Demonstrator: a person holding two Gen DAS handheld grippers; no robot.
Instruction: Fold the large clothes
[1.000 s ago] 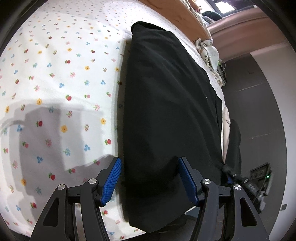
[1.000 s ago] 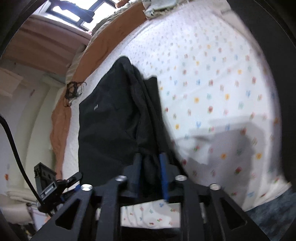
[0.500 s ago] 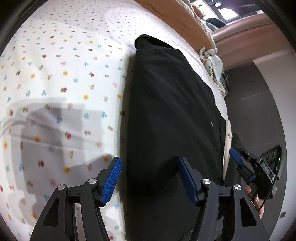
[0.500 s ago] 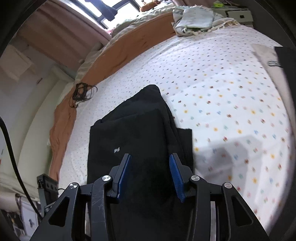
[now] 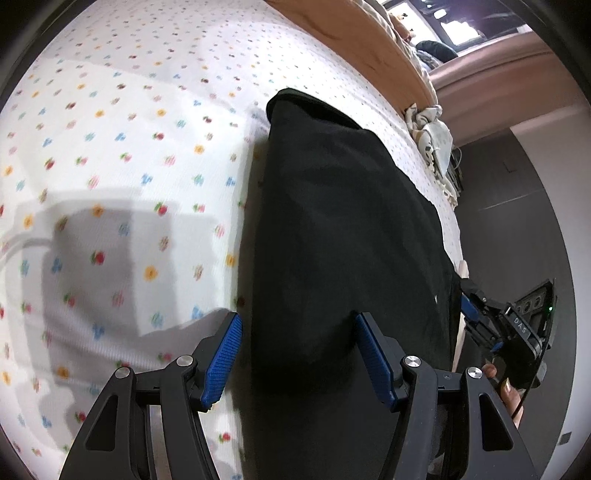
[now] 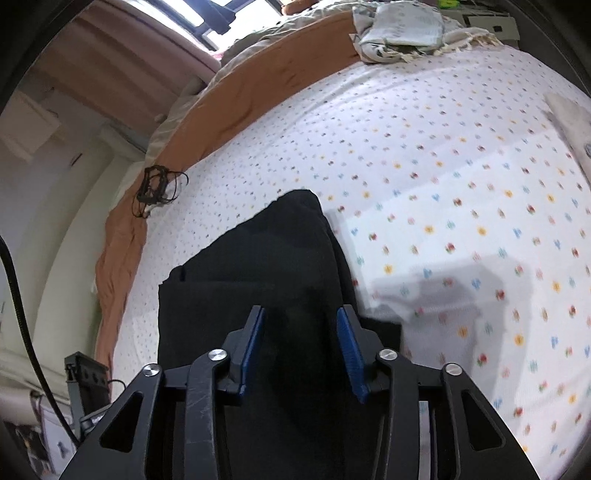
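A black garment (image 5: 332,229) lies folded into a long strip on the flower-print bedsheet (image 5: 110,166). My left gripper (image 5: 299,350) is open above the garment's near end, blue pads apart, holding nothing. In the right wrist view the same black garment (image 6: 258,273) lies with a narrower folded layer on top. My right gripper (image 6: 299,343) is open just above it and empty. The right gripper also shows at the garment's right edge in the left wrist view (image 5: 491,332), held by a hand.
An orange blanket (image 6: 258,81) runs along the far side of the bed. A pile of pale folded cloth (image 6: 402,29) sits at the far corner. A tangle of black cable (image 6: 155,188) lies on the blanket edge. Dark floor (image 5: 524,221) lies beyond the bed.
My right gripper has let go of the black garment and opened, then lifted and drawn back. The garment's lifted fold now lies flat. My left gripper stays open and has shifted slightly.
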